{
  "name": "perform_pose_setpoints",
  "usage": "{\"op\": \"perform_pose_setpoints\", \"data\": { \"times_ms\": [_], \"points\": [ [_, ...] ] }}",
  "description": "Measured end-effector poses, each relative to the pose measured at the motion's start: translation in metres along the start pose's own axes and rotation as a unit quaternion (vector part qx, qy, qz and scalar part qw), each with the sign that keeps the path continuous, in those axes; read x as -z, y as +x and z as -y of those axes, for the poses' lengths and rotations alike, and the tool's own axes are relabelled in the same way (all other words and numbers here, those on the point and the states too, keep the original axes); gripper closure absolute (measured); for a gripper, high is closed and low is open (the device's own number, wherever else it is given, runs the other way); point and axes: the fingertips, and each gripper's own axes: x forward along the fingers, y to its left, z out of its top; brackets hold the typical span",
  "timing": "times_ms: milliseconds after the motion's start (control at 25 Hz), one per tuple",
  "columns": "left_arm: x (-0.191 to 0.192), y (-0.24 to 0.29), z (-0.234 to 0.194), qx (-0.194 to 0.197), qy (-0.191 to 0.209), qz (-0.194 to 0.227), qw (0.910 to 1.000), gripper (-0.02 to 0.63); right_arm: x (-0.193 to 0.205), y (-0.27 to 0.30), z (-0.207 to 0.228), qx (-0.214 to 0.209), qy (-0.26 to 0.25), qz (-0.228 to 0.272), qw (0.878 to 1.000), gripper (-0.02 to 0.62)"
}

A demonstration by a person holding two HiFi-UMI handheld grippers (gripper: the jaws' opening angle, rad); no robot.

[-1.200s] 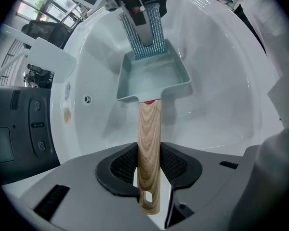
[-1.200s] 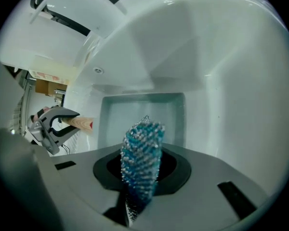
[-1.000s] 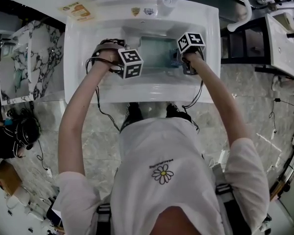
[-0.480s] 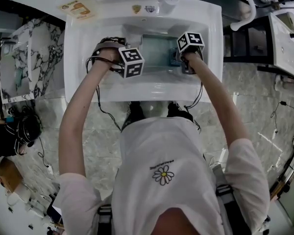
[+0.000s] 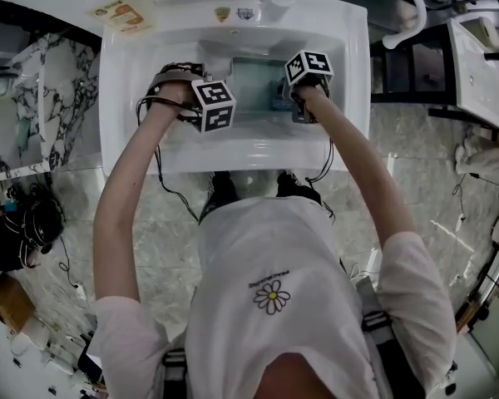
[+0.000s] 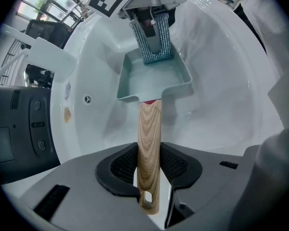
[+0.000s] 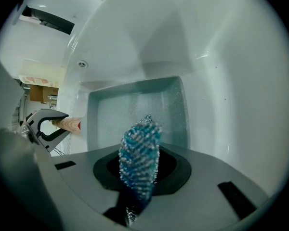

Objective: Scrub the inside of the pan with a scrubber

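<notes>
Pan (image 6: 154, 78): square, pale green, one of it. It was inside the white sink (image 5: 121, 81), at the middle of the basin, open side up and toward the right gripper. I could not tell if its base rested on the sink floor or hung just off it.

Left gripper (image 6: 149, 163) came in from the near-left side of the sink. Its fingers (image 6: 120, 165) were partly closed and clamped on the wooden handle (image 6: 148, 129), one pad on each side, with the handle's hole end poking out past them. Likely reason: to pin the pan so it could not slide or spin in the sink under scrubbing.

Right gripper (image 7: 139, 172) stood over the right half of the sink, angled down into the pan. Its fingers (image 7: 173, 170) were closed on the scrubber (image 7: 138, 158), a blue-and-silver mesh pad gripped at its back end, so the free end stuck forward as the working tip. In the left gripper view that tip looked to meet the pan's inside at the wall farthest from the handle. Contact was probable, not certain.

Work done in the sink presumably to catch water and grit.

Counts: one pan, one handle, one scrubber, two grippers, one sink. No other dishes seen in the sink.
</notes>
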Motion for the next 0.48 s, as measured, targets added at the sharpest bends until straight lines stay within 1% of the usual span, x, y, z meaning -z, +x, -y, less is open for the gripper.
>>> {"op": "perform_pose_setpoints", "data": {
  "times_ms": [200,480],
  "points": [
    [0.0,0.0,0.0,0.0,0.0,0.0,1.0,0.469,0.001,0.002,-0.017,-0.019,0.001,0.004,1.0,0.535],
    [0.0,0.001,0.0,-0.001,-0.001,-0.001,1.0,0.469,0.001,0.012,-0.065,-0.073,-0.007,0.006,0.997,0.535]
  ]
}}
